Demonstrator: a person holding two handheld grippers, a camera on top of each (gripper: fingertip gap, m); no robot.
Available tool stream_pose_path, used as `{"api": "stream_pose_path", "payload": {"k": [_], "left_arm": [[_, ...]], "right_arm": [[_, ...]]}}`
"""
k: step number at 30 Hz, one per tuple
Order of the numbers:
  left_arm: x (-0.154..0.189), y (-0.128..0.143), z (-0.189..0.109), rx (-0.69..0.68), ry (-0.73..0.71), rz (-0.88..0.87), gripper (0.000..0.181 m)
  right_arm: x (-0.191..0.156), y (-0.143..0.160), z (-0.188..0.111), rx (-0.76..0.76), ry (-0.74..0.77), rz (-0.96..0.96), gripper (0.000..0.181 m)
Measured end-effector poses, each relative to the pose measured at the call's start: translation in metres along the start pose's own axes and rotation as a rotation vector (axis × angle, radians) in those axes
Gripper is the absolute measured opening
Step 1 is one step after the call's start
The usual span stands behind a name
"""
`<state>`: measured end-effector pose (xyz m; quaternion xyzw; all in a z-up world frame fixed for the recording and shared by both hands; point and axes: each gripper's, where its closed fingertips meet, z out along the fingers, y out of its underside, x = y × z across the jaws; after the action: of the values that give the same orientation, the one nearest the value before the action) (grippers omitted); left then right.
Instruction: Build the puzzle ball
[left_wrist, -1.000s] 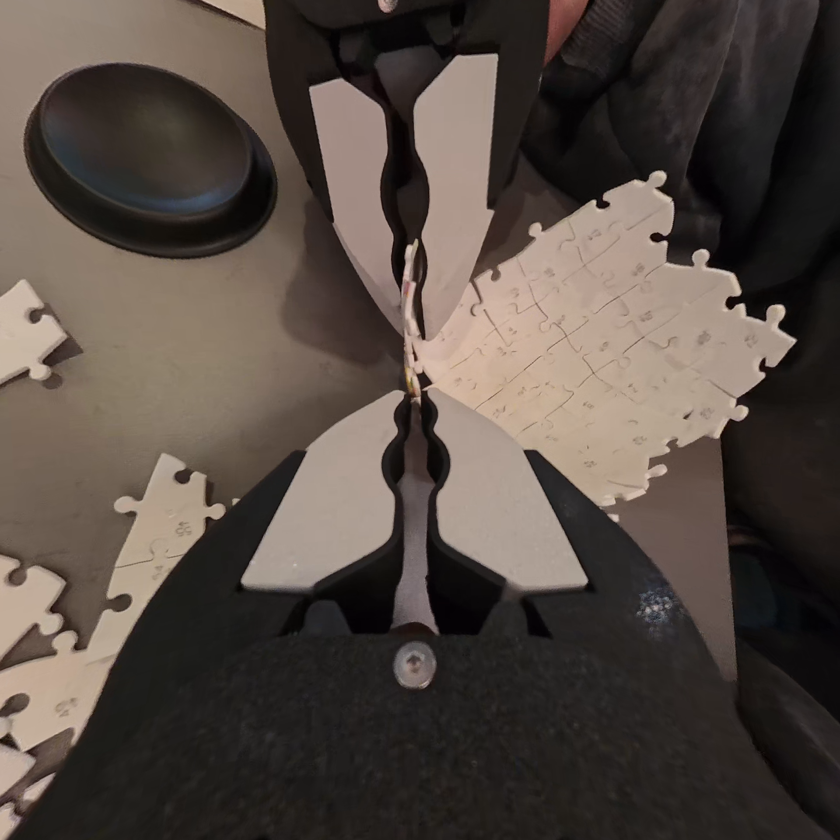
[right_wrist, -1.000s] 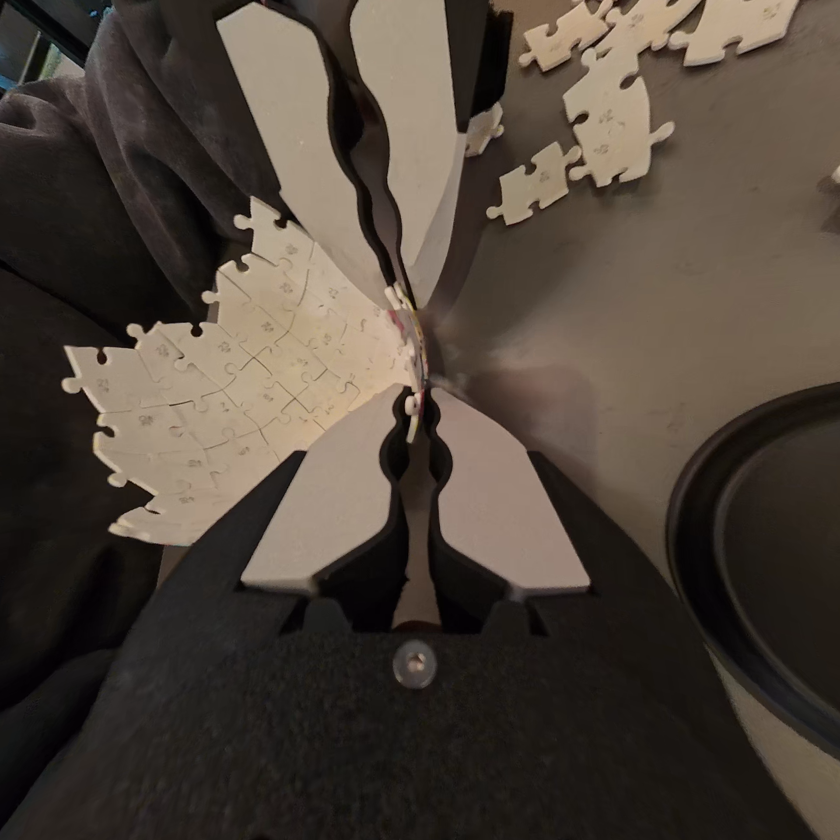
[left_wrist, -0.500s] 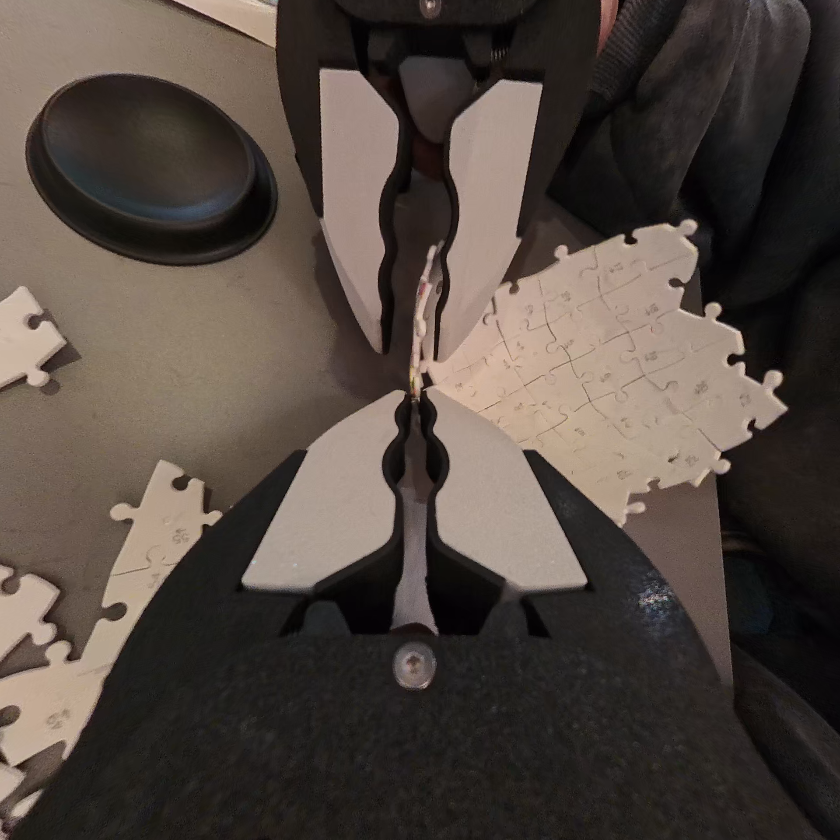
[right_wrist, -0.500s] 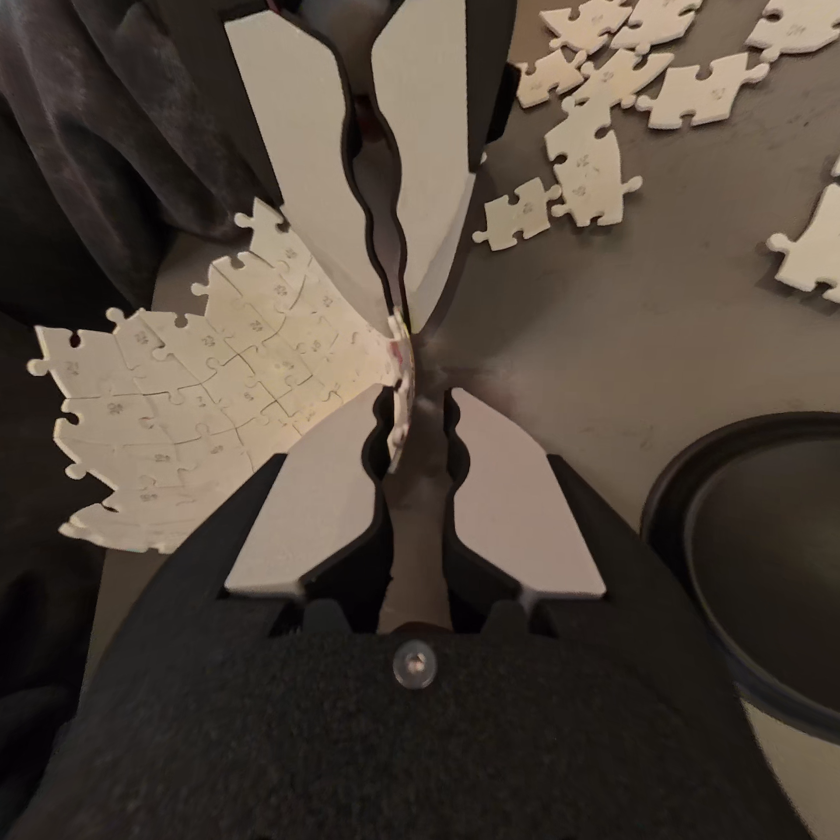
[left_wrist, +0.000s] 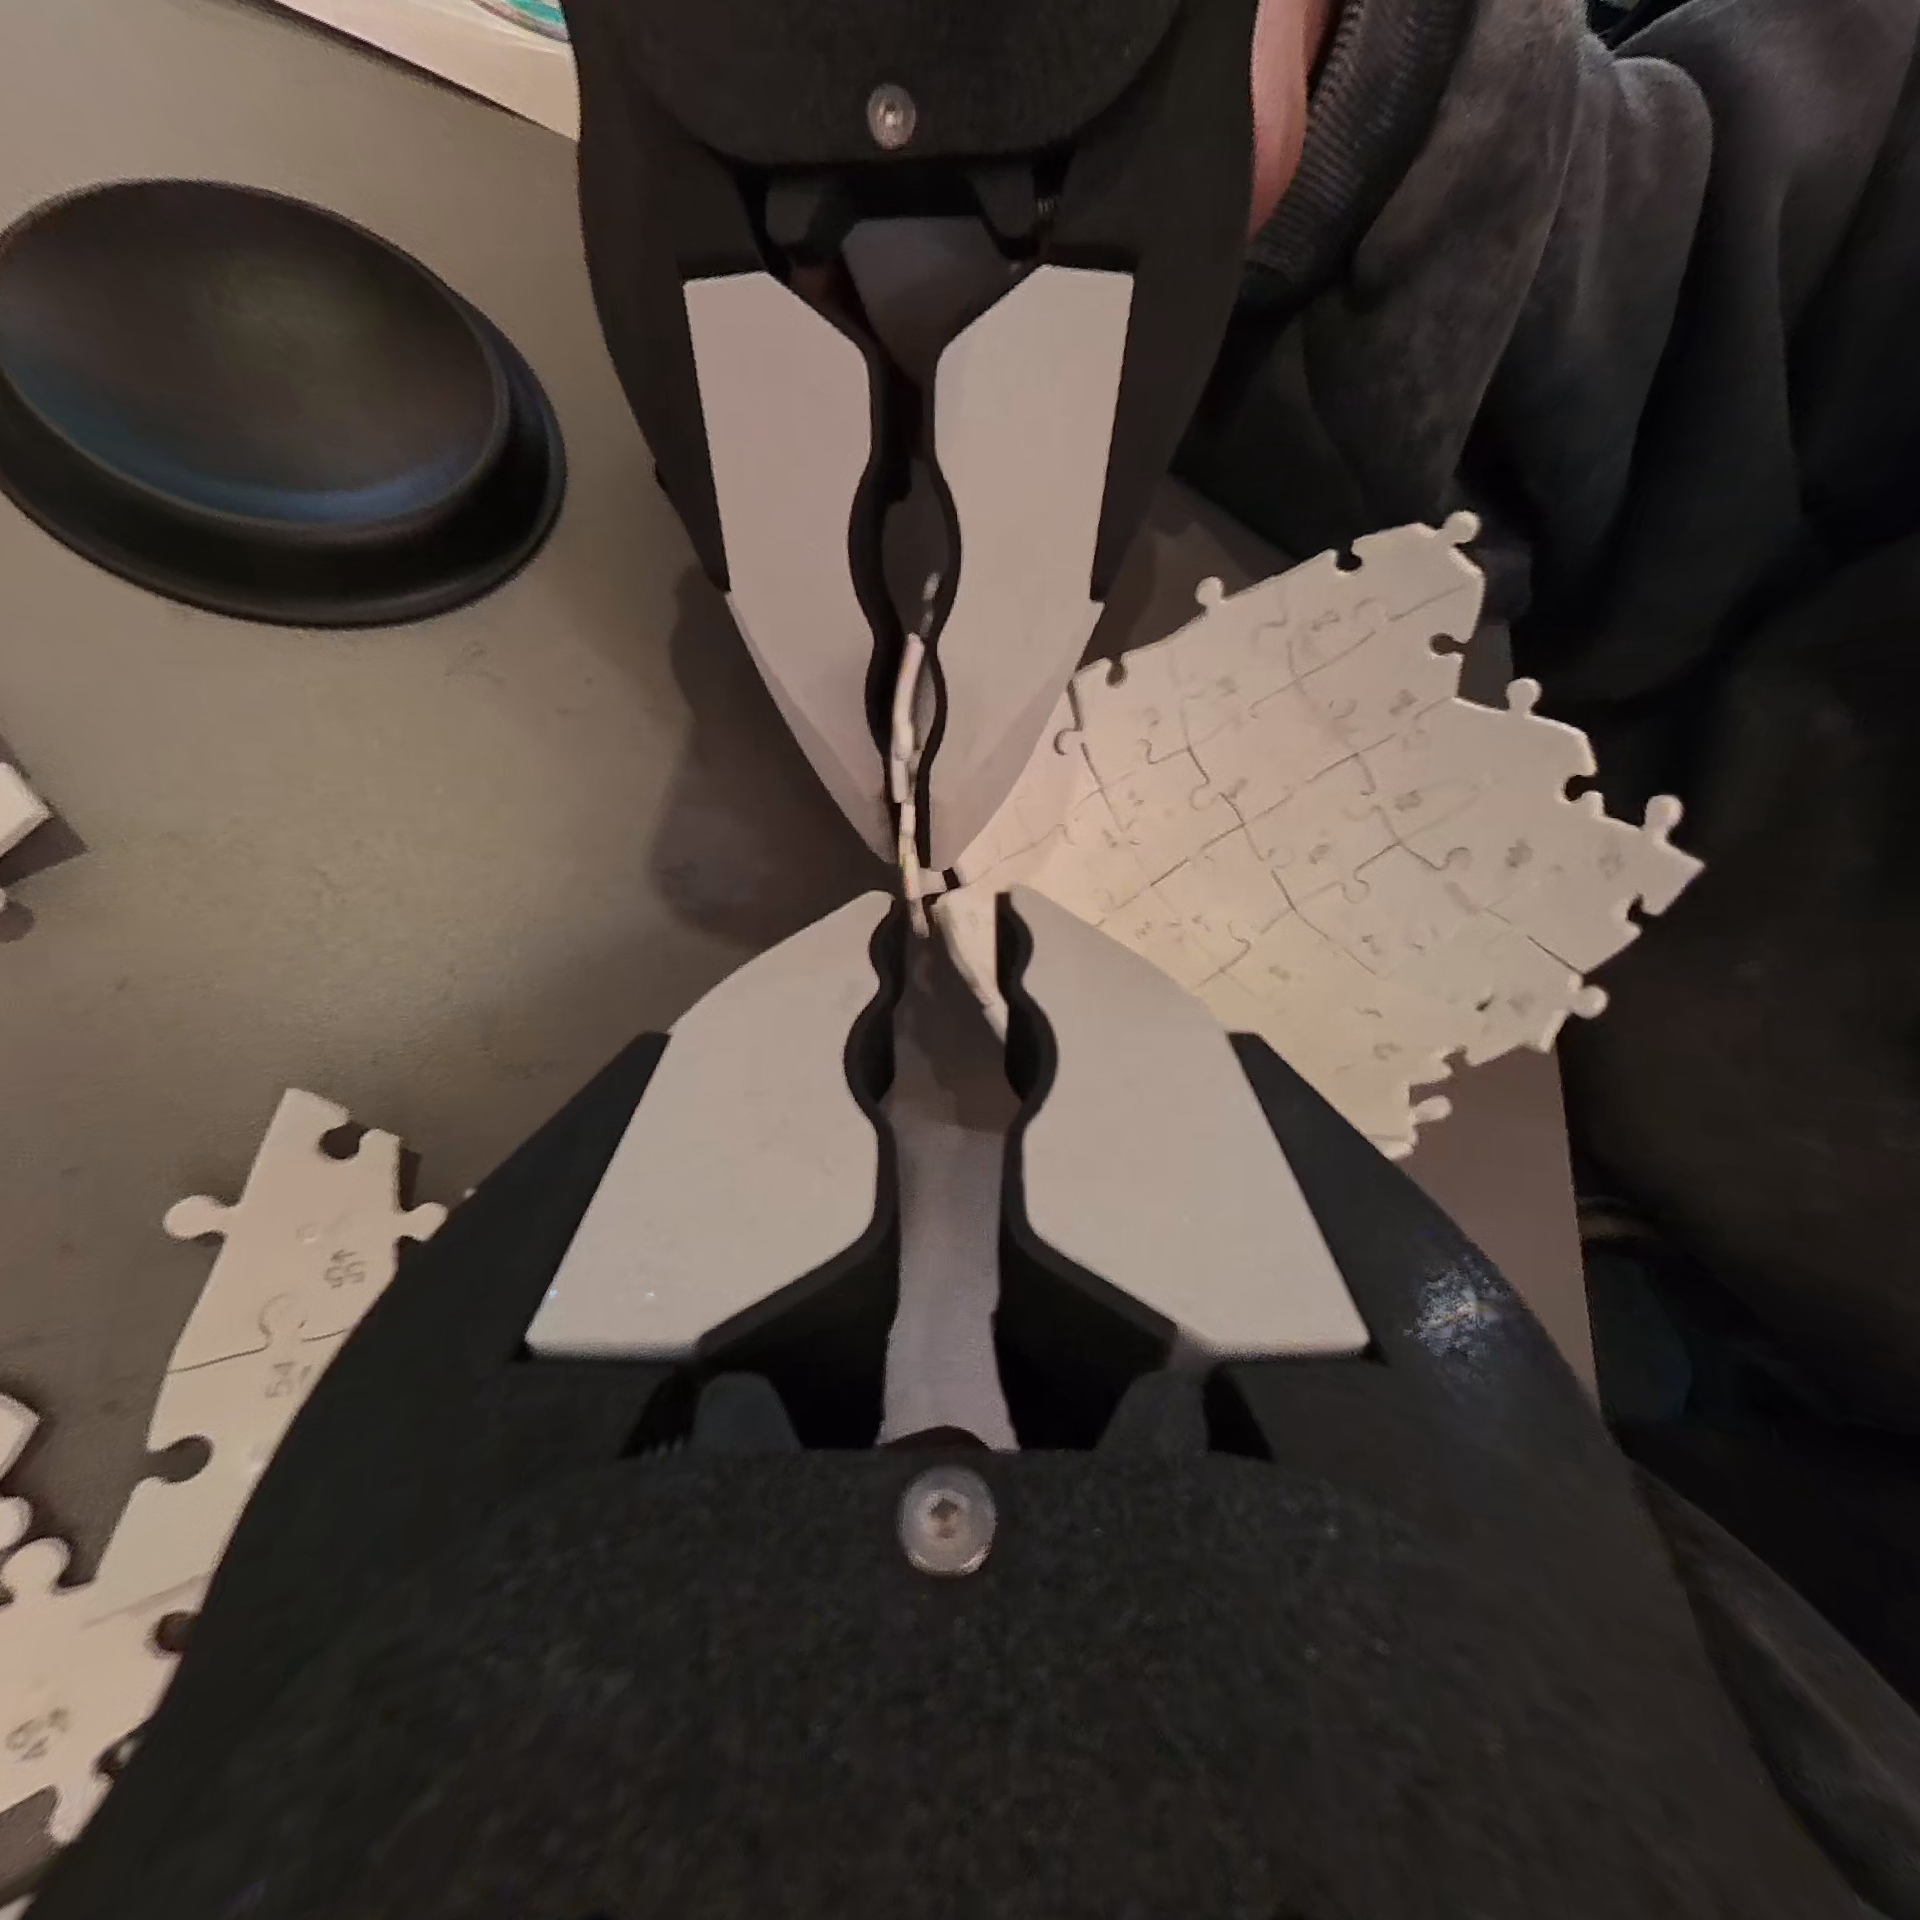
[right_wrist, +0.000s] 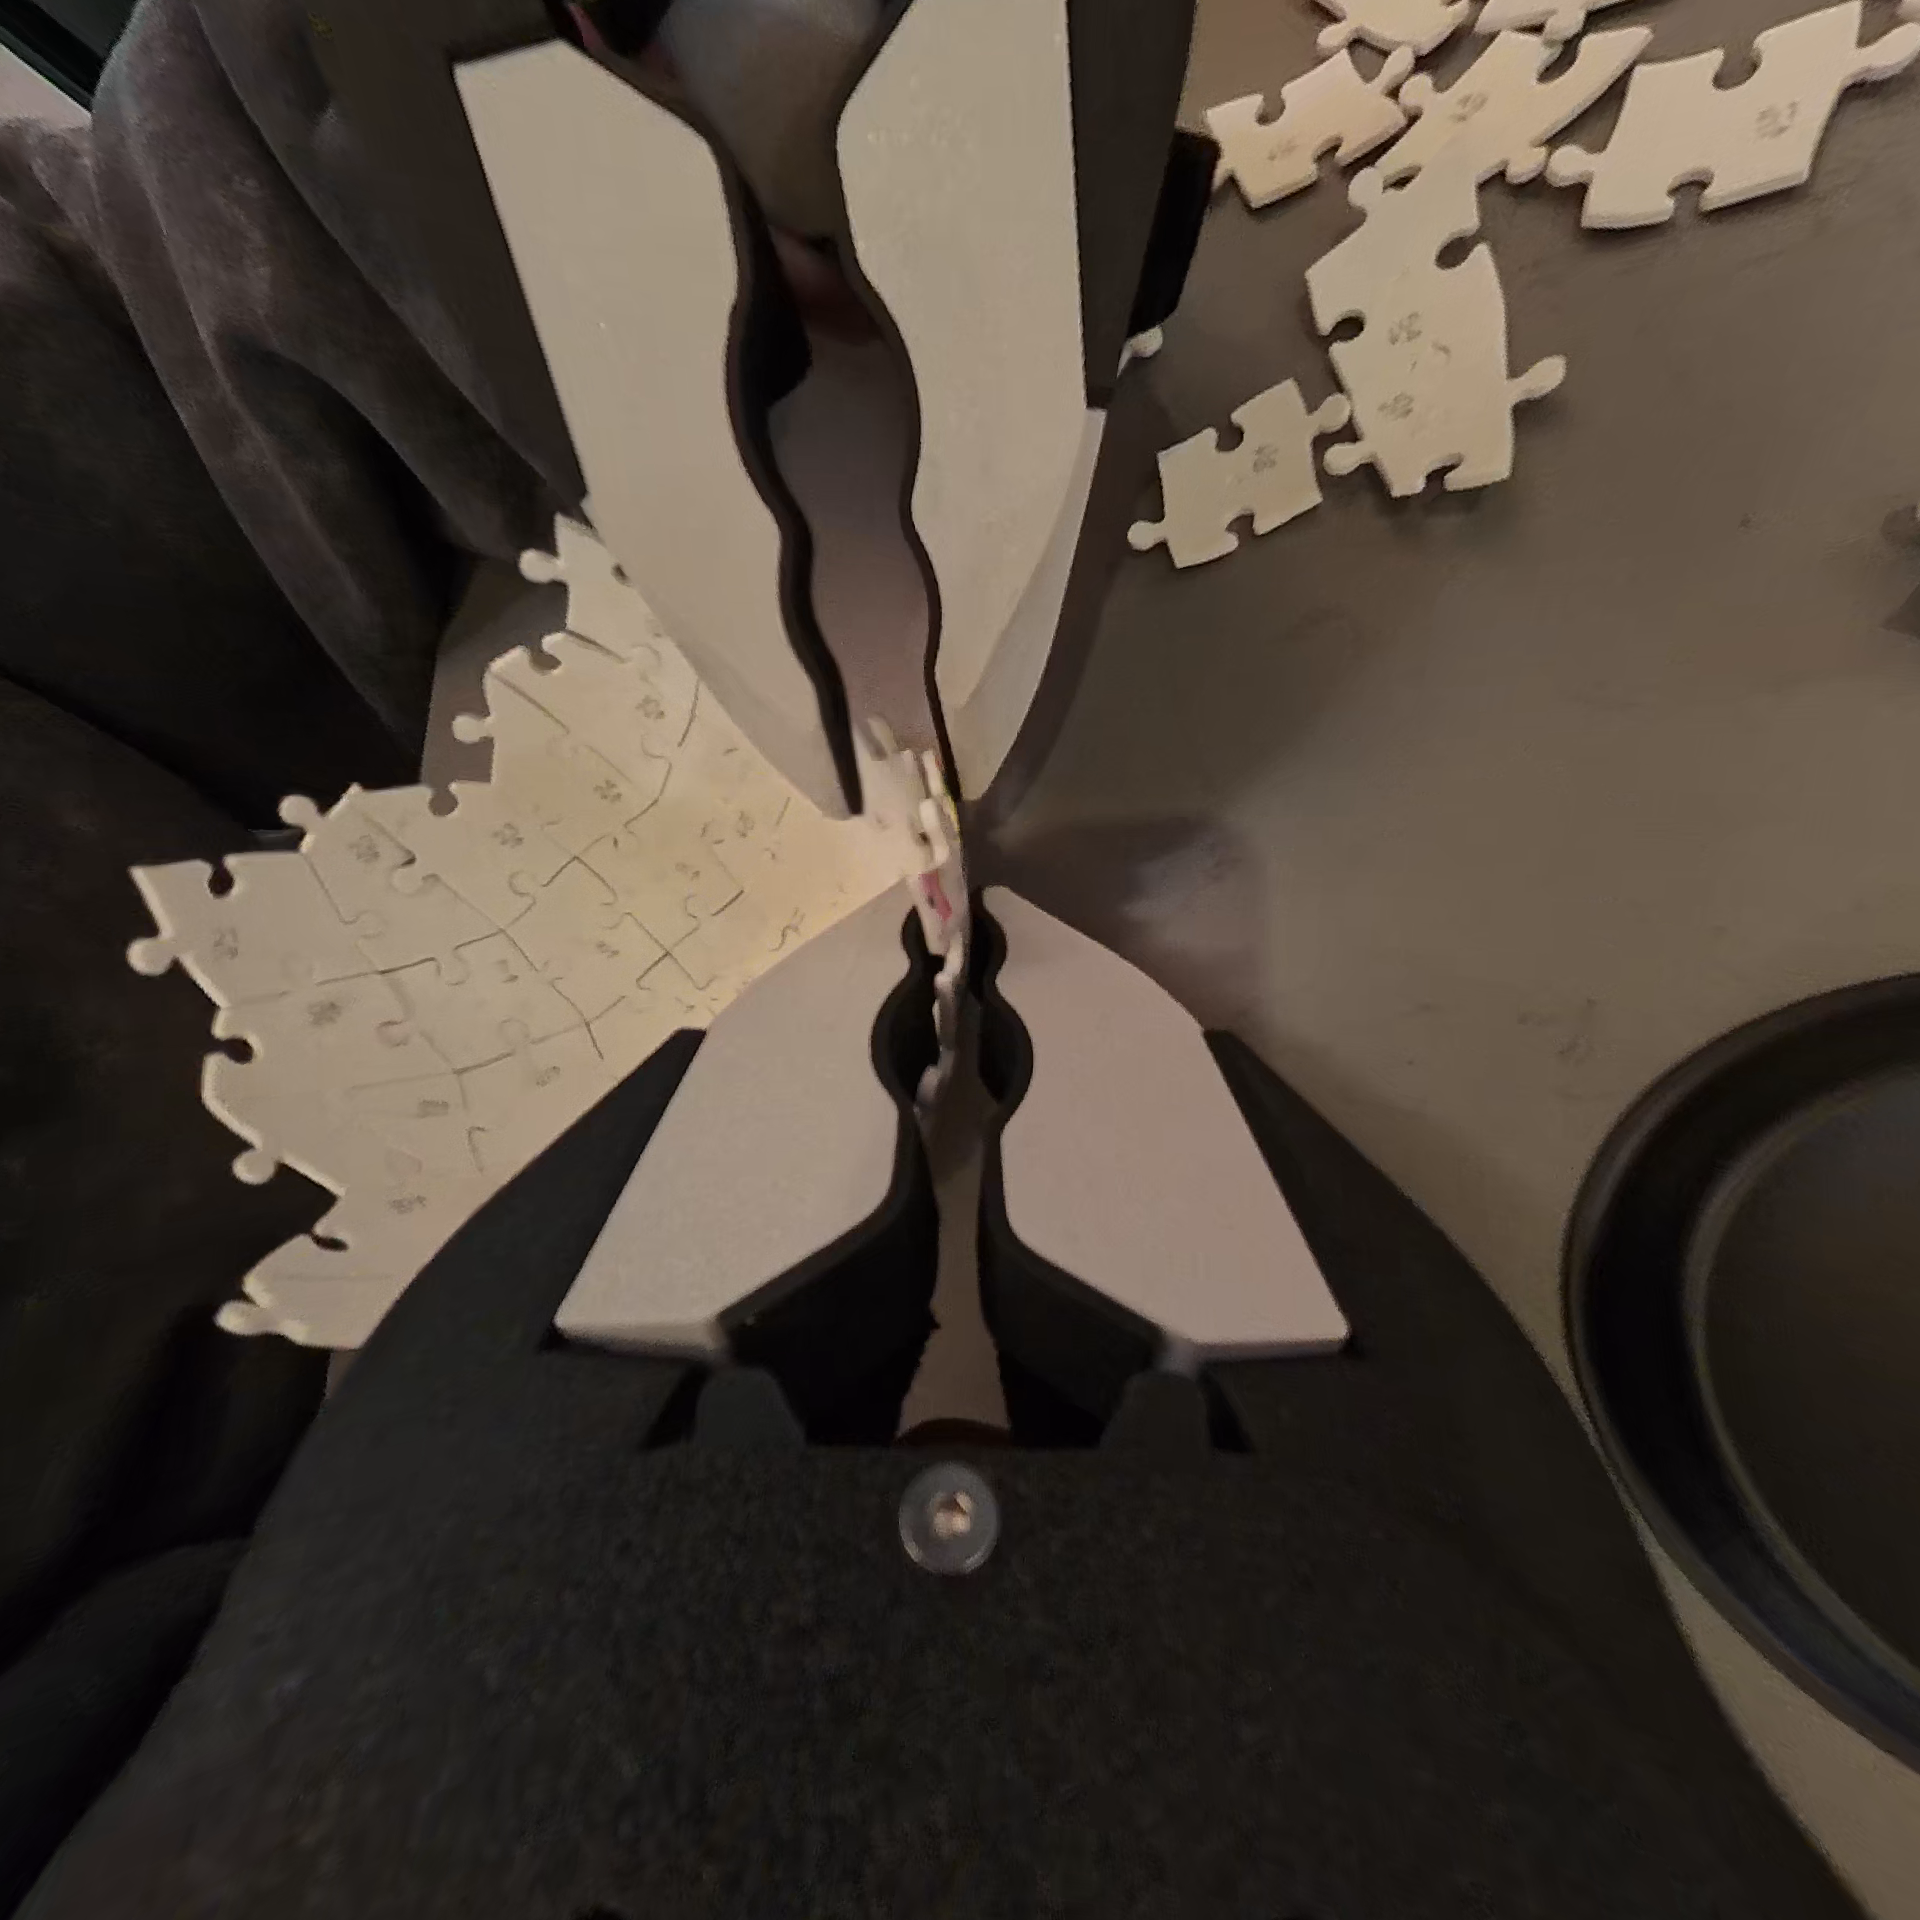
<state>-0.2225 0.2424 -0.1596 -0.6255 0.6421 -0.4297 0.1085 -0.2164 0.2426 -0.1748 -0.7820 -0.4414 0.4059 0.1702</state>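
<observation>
A curved white section of joined puzzle pieces (left_wrist: 1351, 831) is held on edge above the grey table (left_wrist: 364, 831); the right wrist view shows it at the left (right_wrist: 468, 987). My right gripper (right_wrist: 951, 914) is shut on the section's edge, which runs down between its fingers. In the left wrist view the right gripper (left_wrist: 914, 831) comes in from the top, pinching that same edge. My left gripper (left_wrist: 940, 914) is open, its fingertips a small gap apart on either side of the edge. It shows open at the top of the right wrist view (right_wrist: 909, 800).
A black round dish (left_wrist: 249, 395) sits on the table at the far left, and shows at the right in the right wrist view (right_wrist: 1766, 1247). Loose white puzzle pieces (left_wrist: 270, 1299) lie near the left gripper, also (right_wrist: 1403, 343). A person's dark sleeve (left_wrist: 1662, 312) is behind the section. Less than 4 cm separates the two grippers' tips. From either gripper's tips it is about 12 cm to the black round dish (left_wrist: 249, 395).
A second ago both grippers pinched the edge. Half a second ago the right gripper had opened. Now the right gripper has shut on the edge again and the left gripper has opened.
</observation>
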Motion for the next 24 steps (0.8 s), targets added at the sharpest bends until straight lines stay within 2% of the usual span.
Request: {"api": "stream_pose_path", "payload": {"k": [3,7,24], "left_arm": [[0.0019,0.0018,-0.0006,-0.012,0.006,0.005,0.015],[0.0013,0.0066,0.0013,-0.049,-0.006,0.017,0.005],[0.0043,0.0094,0.0049,-0.087,-0.021,0.052,0.003]], "right_arm": [[-0.0005,-0.0001,-0.0007,0.000,-0.003,0.001,0.002],[-0.0028,0.0001,-0.0022,-0.005,-0.006,-0.012,0.003],[-0.0078,0.0059,-0.0020,-0.054,0.000,-0.076,0.003]]}}
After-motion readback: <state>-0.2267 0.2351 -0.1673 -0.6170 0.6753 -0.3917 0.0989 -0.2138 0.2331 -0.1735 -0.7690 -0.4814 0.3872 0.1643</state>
